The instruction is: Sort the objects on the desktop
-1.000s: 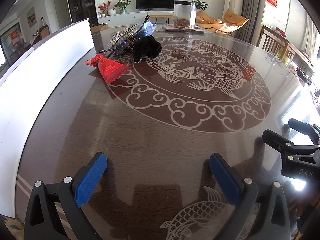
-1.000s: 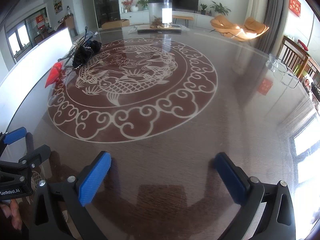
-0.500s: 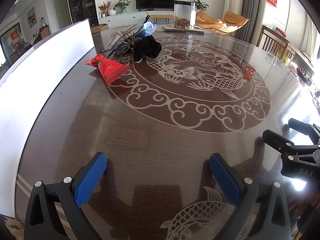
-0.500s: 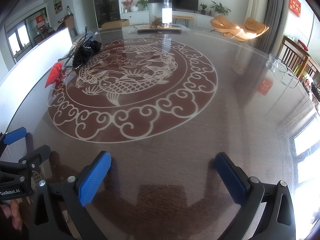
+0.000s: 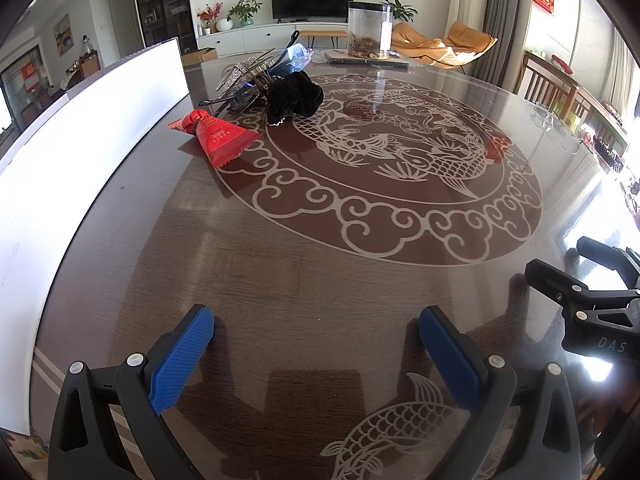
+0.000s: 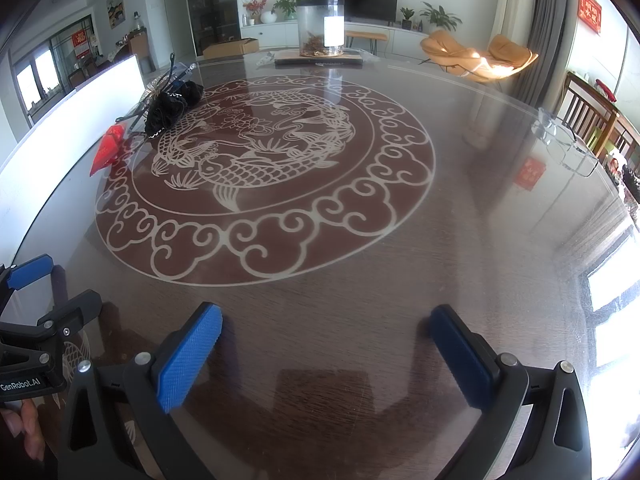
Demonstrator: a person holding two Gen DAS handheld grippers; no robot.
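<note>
desktop objects sit in a small heap at the far left of the bench (image 5: 320,280), well apart from both claws. leftmost, a white board (image 5: 80,152) stands along the bench edge. just beside it lies a red tube (image 5: 218,136), flat end toward the camera. behind the tube, dark thin-framed items and a sparkly hair clip (image 5: 240,70) are tangled together; what each dark piece is, cannot tell. a black scrunchie (image 5: 294,96) touches that tangle on its right, at the rim of the fish pattern. a clear blue-tinted wrapper (image 5: 296,56) pokes out behind. further right at the far edge, a clear jar (image 5: 368,30) stands upright on a flat tray.

left claw (image 5: 316,332) low over bare bench, blue pads spread wide, nothing between. right claw (image 6: 326,328) likewise spread and empty, beside the left one.
</note>
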